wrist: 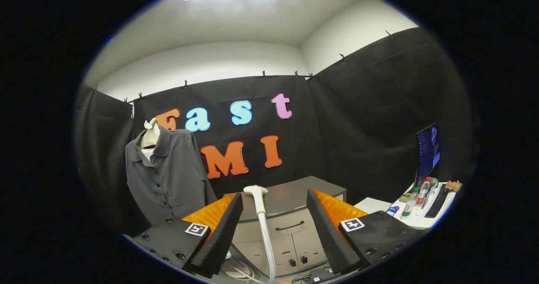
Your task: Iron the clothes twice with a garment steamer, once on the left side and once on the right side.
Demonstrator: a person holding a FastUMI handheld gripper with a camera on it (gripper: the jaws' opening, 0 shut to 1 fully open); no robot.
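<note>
A grey button-up shirt hangs on a pale mannequin torso to the left, beyond the left finger. The white garment steamer head stands upright on its hose between my fingers, nearer the left one. My gripper is open, with wide gaps on both sides of the steamer handle; neither finger touches it. The steamer's base sits low by the left finger, partly hidden.
A grey cabinet with drawers stands just ahead, behind the steamer. To the right, a white desk carries bottles, a keyboard and a monitor, with a person's hand at the keyboard. Cables lie on the floor near the cabinet.
</note>
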